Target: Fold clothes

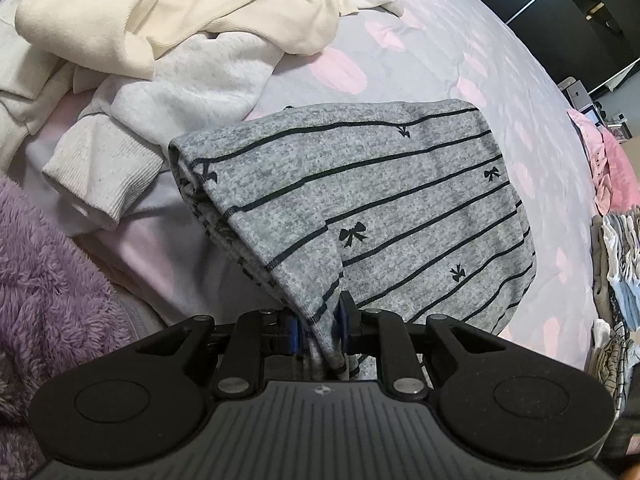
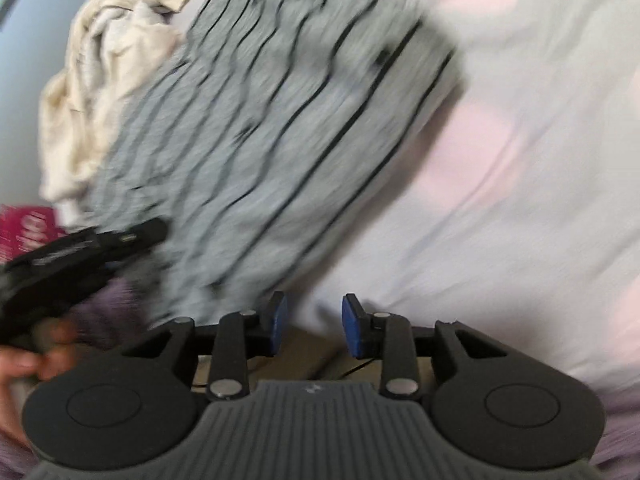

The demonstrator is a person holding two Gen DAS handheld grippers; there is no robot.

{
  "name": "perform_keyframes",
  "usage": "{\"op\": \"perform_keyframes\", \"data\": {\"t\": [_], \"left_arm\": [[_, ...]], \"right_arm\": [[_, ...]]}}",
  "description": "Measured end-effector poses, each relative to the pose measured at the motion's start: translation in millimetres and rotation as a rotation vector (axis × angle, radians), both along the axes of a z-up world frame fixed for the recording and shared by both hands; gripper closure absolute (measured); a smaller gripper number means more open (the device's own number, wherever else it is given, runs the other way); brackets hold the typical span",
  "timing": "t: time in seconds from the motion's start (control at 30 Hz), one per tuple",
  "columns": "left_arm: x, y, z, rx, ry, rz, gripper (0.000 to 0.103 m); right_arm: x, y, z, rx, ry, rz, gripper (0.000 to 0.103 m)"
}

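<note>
Left wrist view: left hand-held gripper (image 1: 319,326) pinches the striped grey garment (image 1: 360,204) beside cream clothes (image 1: 168,20); right hand-held gripper (image 2: 314,328) gapes empty.

In the right wrist view everything ahead of the right gripper (image 2: 314,326) is being smeared by motion blur: the grey striped garment (image 2: 272,120) is being reduced to streaked lines, and its small printed motifs cannot be made out there. The cream clothes (image 2: 100,80) up and to the gripper's left are being blurred into a shapeless heap. The left gripper (image 2: 80,248) is being cut off by the left edge, its fingertips being hidden against the cloth, and the hand (image 2: 24,360) holding it is only partly being shown. In the left wrist view, the garment's pinched corner is being hidden between the left gripper's (image 1: 318,320) pads. A stack of folded laundry (image 1: 616,280) far to its right is being cropped by the frame.
</note>
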State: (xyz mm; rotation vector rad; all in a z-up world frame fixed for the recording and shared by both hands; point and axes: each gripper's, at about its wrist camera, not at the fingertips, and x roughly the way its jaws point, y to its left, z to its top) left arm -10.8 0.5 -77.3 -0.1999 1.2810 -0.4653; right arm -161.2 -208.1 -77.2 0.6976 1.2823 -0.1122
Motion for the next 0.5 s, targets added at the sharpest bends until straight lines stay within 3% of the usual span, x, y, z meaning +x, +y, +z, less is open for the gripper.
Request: {"op": "perform_keyframes", "data": {"t": [0.07,0.13,0.2,0.3,0.5], "left_arm": [[1,0,-2,0.003,0.004,-0.002,0.087],[1,0,-4,0.002,0.009,-0.001,0.087],[1,1,-5,0.003,0.011,-0.002,0.087],[1,2,-8,0.002,0.018,0.001,0.086],[4,5,-12,0.003,0.035,0.008,0.085]], "right_arm": [[2,-15,10,-0.065,-0.019,0.025,0.068],[6,-33,22,-0.095,-0.055,0.029,0.061],[12,-52,33,-0.125,-0.101,0.019,0.046],[27,-74,47,-0.177,-0.186,0.03,0.037],[67,-92,39,-0.132,-0.289,0.1,0.028]]}}
